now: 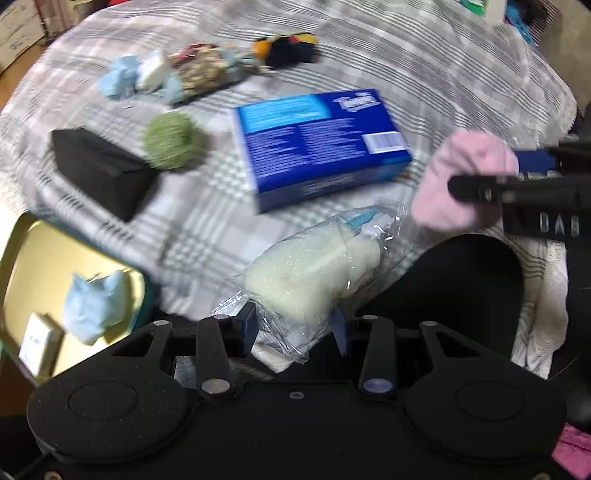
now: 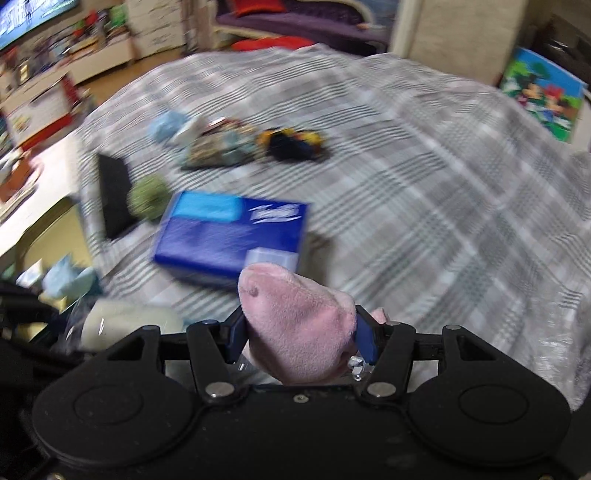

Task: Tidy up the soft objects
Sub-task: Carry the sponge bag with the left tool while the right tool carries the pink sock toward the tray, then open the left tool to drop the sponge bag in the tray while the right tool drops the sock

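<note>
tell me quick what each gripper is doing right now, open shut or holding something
Left gripper: shut on the bagged sponge.
Right gripper: shut on the pink plush toy.

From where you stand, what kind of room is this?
Probably a living room at home: a plaid cloth covers the surface, a purple sofa stands behind, and a television hangs at the far left.

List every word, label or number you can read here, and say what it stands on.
"DAB": white letters on the right gripper body, cut off at the frame edge.
Blue box: white logo, print and barcode label, all too blurred to read.
Small white box in the gold tray: blue marks, unreadable.
Colourful cartoon picture: no legible words.
</note>
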